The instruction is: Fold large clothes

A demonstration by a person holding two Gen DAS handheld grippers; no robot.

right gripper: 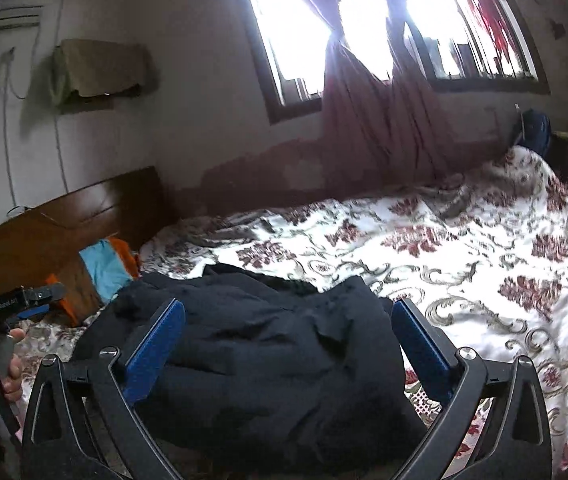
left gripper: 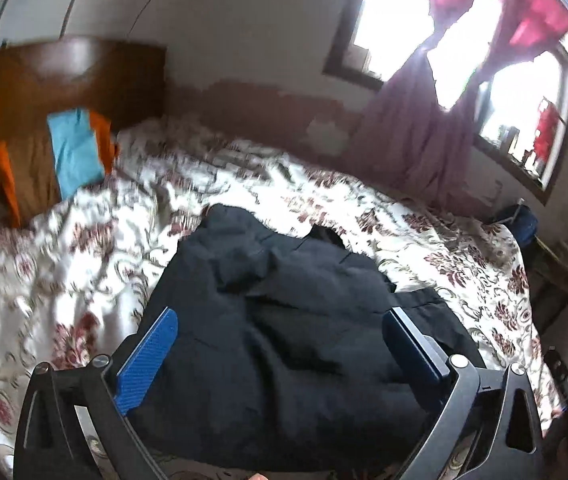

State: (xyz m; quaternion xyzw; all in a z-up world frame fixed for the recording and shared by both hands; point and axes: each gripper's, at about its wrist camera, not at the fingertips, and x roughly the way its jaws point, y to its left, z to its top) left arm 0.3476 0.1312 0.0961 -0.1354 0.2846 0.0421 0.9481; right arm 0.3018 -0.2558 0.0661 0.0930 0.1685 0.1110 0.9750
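A large black garment (left gripper: 284, 312) lies bunched and partly folded on the floral bedspread (left gripper: 83, 248). It also shows in the right wrist view (right gripper: 267, 344). My left gripper (left gripper: 281, 318) is open and empty, its blue fingers (left gripper: 147, 356) wide apart above the garment. My right gripper (right gripper: 288, 308) is open and empty too, hovering over the garment's near part. The left gripper also shows at the left edge of the right wrist view (right gripper: 39, 300), held in a hand.
A wooden headboard (left gripper: 63, 76) stands at the bed's far left with a blue and orange cloth (left gripper: 75, 152) by it. A window with maroon curtains (right gripper: 368, 128) is behind the bed. The bedspread (right gripper: 464, 264) stretches to the right.
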